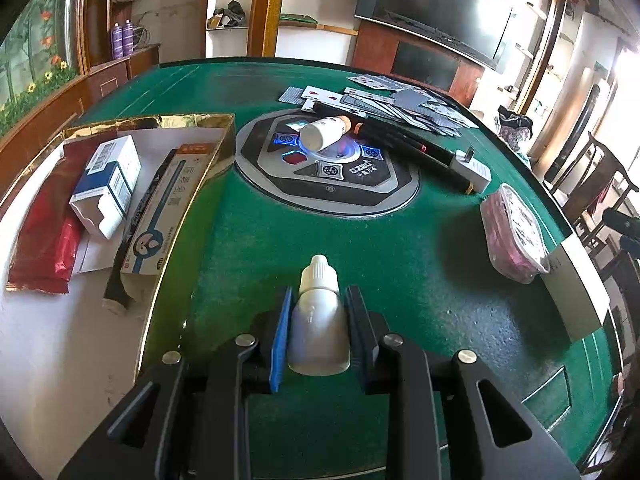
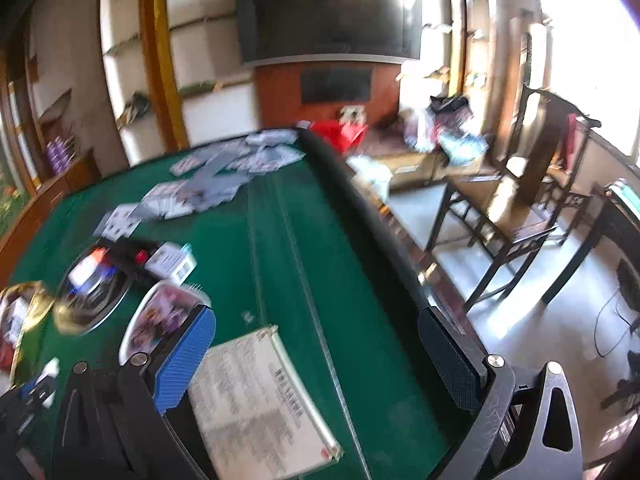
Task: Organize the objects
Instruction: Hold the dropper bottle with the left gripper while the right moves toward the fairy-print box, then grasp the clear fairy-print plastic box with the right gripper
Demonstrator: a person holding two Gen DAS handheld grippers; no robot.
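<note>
- Clearly, the left tongs [image 1: 318, 328] were pinching a small white dropper bottle [image 1: 319, 320] in the lower middle of the left wrist view, one pad on each side of its body.
- The bottle lay along the fingers, its cap pointing away from the camera and its flat base toward it, above the green surface [image 1: 400, 260].
- I judged the bottle to be light, of smooth plastic that could slip and maybe give a little under pressure; the wide body was the good place to hold, not the narrow cap.
- At the left of the same view stood an open gold-edged box [image 1: 192, 184], already holding a white and blue carton [image 1: 108, 184], a long toothpaste box [image 1: 160, 216] and a red packet [image 1: 44, 232]; it seemed the likely place for the bottle.
- The right tongs [image 2: 320, 364] were spread wide and held nothing in the blurred right wrist view.
- A flat white printed box [image 2: 260, 400] lay on the surface between and below these fingers, in the lower middle of the frame; whether they touched it, I could not tell.
- It looked stiff and light, best taken across its short sides.
</note>
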